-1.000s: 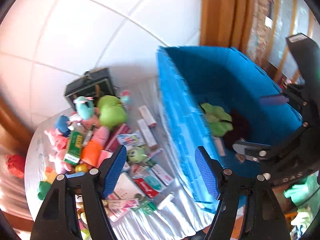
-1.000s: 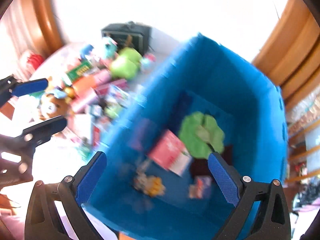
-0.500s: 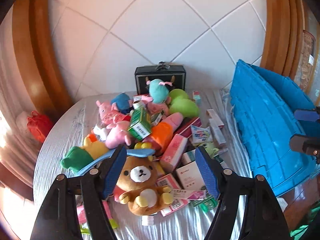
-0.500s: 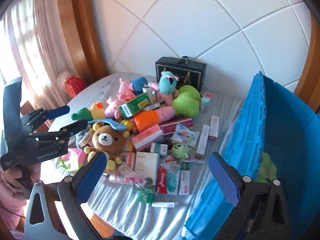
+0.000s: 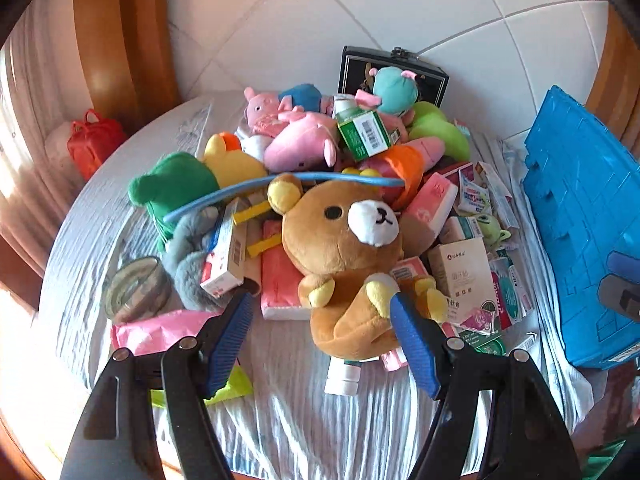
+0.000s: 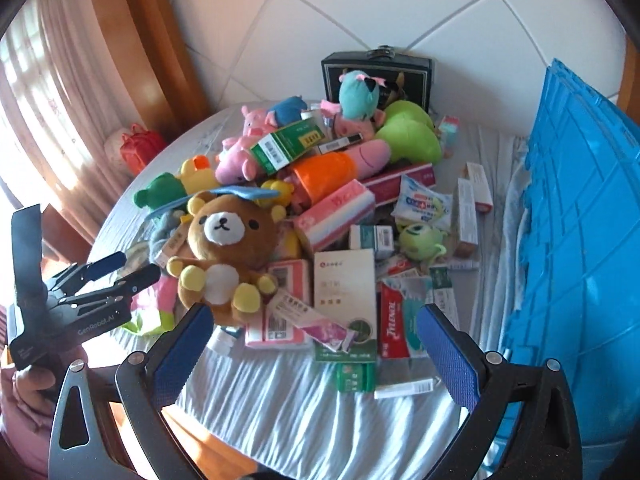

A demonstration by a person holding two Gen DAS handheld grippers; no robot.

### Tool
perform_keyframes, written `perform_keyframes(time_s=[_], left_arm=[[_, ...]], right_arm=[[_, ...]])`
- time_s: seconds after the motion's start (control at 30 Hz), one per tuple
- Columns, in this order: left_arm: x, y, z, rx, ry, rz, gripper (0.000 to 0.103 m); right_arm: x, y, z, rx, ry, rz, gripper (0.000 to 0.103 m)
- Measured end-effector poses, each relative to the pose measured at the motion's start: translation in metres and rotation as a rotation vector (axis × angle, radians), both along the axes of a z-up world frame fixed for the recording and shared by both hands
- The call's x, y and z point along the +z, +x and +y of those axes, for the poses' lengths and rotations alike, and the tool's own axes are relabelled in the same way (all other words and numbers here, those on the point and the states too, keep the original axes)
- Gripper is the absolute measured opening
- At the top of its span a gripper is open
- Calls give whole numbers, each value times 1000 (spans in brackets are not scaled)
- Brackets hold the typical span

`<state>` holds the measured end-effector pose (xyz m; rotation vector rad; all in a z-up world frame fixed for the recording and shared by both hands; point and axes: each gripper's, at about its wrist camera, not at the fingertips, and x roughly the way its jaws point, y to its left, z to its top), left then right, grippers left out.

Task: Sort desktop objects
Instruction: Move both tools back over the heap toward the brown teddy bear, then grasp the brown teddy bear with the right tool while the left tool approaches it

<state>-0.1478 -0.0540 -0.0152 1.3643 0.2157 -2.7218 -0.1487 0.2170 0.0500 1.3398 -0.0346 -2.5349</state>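
A heap of plush toys and small boxes lies on a round table with a white cloth [image 5: 304, 408]. A brown bear plush [image 5: 344, 248] lies at the front of the heap; it also shows in the right wrist view [image 6: 224, 252]. My left gripper [image 5: 320, 340] is open and empty, its fingers on either side of the bear's lower body, close above it. It shows from the side in the right wrist view [image 6: 128, 270]. My right gripper [image 6: 312, 352] is open and empty above flat boxes, a white box [image 6: 344, 284] and a red Tylenol box [image 6: 394, 324].
A blue crate [image 6: 580, 240] stands at the right edge of the table; its wall also shows in the left wrist view [image 5: 580, 224]. A black case [image 5: 392, 72] stands against the tiled wall behind the heap. A red bag [image 5: 94, 140] sits beyond the table at left.
Both grippers have swung away from the blue crate to face the heap. The left gripper has moved closer to the brown bear, which now lies between its open fingers.
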Motion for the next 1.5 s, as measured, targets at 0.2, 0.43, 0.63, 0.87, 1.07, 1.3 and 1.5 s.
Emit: perform_keyframes(time_s=[0.2,0.43,0.63,0.87,1.07,1.3,1.5], left_arm=[[-37,1,18,112,91,-82,70],[-81,-1,28,264,247,-193,70],[-76,2,42,311,209,-130,70],[-92,-16,27,278,62,-206,72],[-84,-3,-33,357,-89,-228,72],[-55,21,-55,458,-41,-151,72],[-32,33,-11,463,66,-50,72]], right_arm=[[-40,-21,-1,90,33,-71,103],[-66,-49,2,190,40,-79,103],[-83,-64,6,214,38,-91,103],[-92,-74,1,213,-9,-137,103],[-91,-77,-25,243,-30,-139,103],[-105,-81,-46,281,-29,-169,103],[-104,-81,-47,308,-26,-152,103]])
